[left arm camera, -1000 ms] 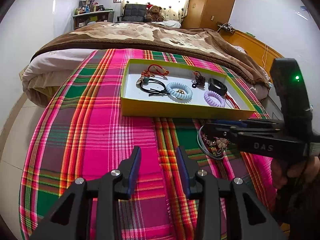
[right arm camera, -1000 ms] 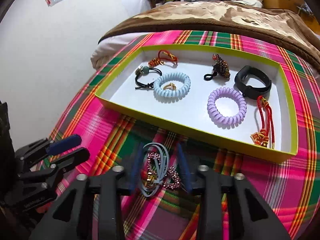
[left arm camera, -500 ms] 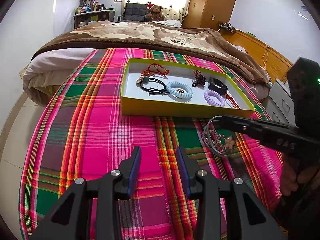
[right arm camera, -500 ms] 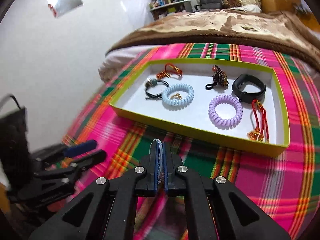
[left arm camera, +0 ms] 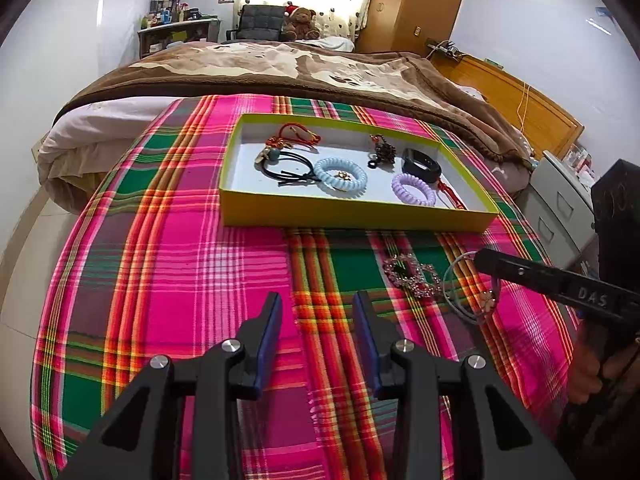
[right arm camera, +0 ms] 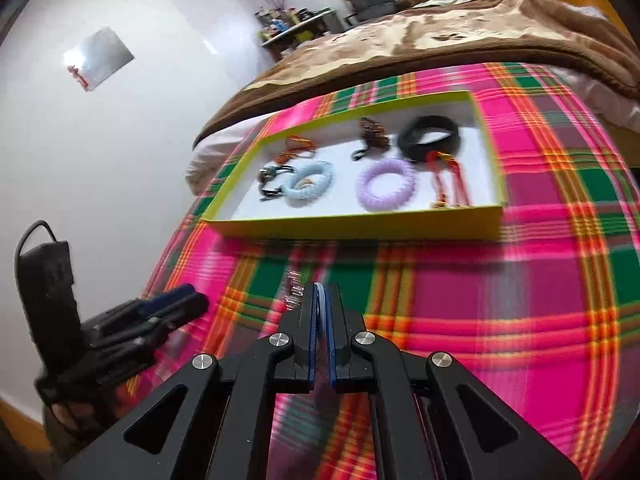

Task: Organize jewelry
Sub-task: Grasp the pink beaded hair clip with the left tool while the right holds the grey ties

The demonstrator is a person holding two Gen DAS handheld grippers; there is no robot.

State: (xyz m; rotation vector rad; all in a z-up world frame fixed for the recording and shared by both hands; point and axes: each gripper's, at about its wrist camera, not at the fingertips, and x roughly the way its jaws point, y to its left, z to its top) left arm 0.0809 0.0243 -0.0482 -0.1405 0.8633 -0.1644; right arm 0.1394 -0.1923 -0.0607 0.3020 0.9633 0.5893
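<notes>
- The left gripper (left arm camera: 316, 340) hovered low over the plaid cloth (left arm camera: 180, 264) on the bench, level and pointing toward the tray (left arm camera: 352, 216), its jaws wide apart and holding nothing.
- Beside it to the right, a beaded bracelet (left arm camera: 412, 276) lay loose on the cloth, in front of the tray and not yet put away.
- The right gripper (right arm camera: 320, 320) was raised above the cloth and tipped toward the tray, jaws pressed nearly together on a thin pale-blue hair tie (left arm camera: 460, 292), which dangled below the tips with a small charm.
- The risk, as I judged it: the hold was on only a sliver of the loop, so a quick swing could let it slip out short of the tray.
- The hanging loop might also snag the tray's near wall, or land tangled on the purple coil tie (right arm camera: 386, 184) or the red cord (right arm camera: 448, 176).
</notes>
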